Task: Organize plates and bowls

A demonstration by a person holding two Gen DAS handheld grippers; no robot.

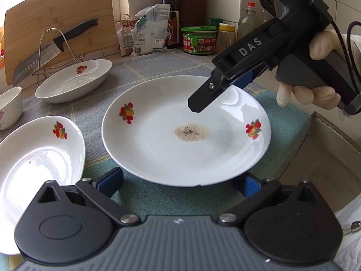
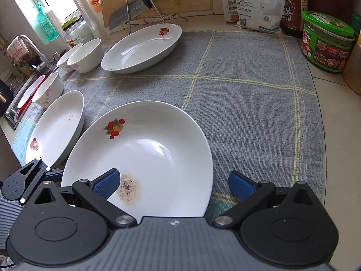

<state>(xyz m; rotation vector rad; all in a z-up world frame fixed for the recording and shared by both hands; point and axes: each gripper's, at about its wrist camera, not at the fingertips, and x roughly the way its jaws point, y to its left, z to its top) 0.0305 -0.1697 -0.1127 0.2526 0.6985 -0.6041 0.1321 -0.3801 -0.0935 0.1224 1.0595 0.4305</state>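
A white plate with fruit prints and a brown stain (image 1: 185, 133) lies on the grey mat; it also shows in the right wrist view (image 2: 144, 158). My left gripper (image 1: 180, 183) is open, its jaws either side of the plate's near rim. My right gripper (image 2: 173, 183) is open, its jaws astride the plate's right rim, one finger (image 1: 203, 99) above the plate. A second plate (image 1: 38, 167) lies to the left, also in the right wrist view (image 2: 56, 126). A third plate (image 1: 74, 79) sits at the back (image 2: 142, 47). Three small bowls (image 2: 85, 55) stand at the mat's left edge.
A knife on a wire rack (image 1: 54, 45) and a cutting board (image 1: 58, 22) stand behind the plates. Sauce bottle (image 1: 169, 13), packets (image 1: 149, 29) and a green jar (image 1: 199, 40) line the back wall. A sink (image 2: 24, 94) lies left. The counter edge (image 1: 327, 126) drops off at right.
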